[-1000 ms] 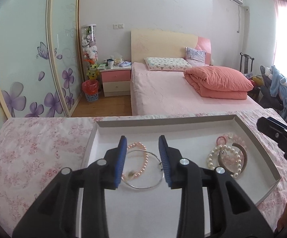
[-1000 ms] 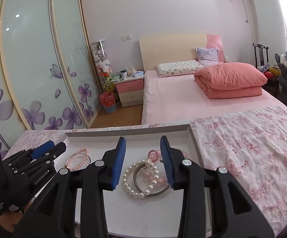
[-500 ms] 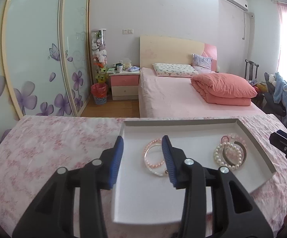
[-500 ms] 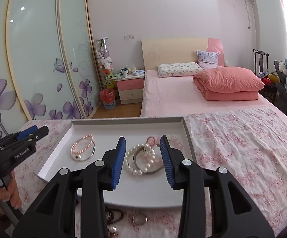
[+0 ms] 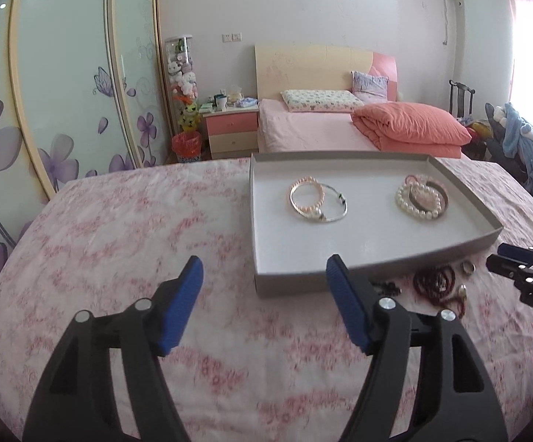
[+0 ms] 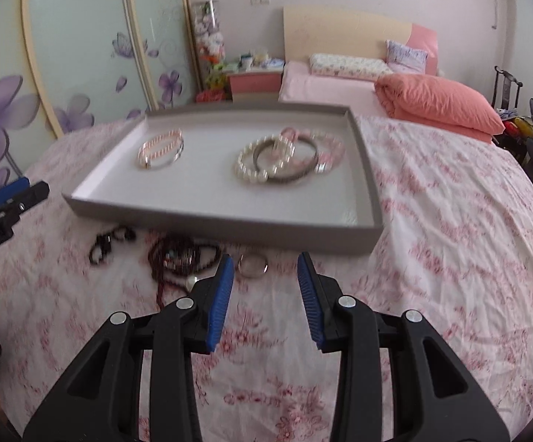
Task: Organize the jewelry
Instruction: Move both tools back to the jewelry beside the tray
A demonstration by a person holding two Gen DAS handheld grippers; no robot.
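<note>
Since the earlier frames both grippers have been drawn back from the tray (image 5: 373, 280), so that its near wall and the loose pieces in front of it are now seen; the left gripper (image 5: 264, 287) has also been opened from narrow to wide.

The tray rests on the floral cloth (image 6: 450, 221). Two groups are held in it: a pink pearl bracelet with a silver bangle (image 5: 318, 202) on the left, and white pearls with a grey bangle and pink pieces (image 6: 284, 158) on the right. On the cloth, just beside the near wall, are left a dark red bead strand (image 6: 181, 258), a small black piece (image 6: 109, 243) and a silver ring (image 6: 252, 265).

The right gripper (image 6: 265, 287) is held open at a moderate width and empty, with the ring lying just ahead of its left pad. The left gripper is spread wide and empty over bare cloth, near the tray's near-left corner.

The step in hand is judged to be the pick-up of a loose piece, most likely the ring. It is best approached with the fingers lowered to either side of the ring, touching the cloth, and closed across the band so that fabric is not pinched. The red strand lies close beside and should be kept out of the grasp. The ring is small and smooth, so slipping is to be expected unless it is gripped squarely.
</note>
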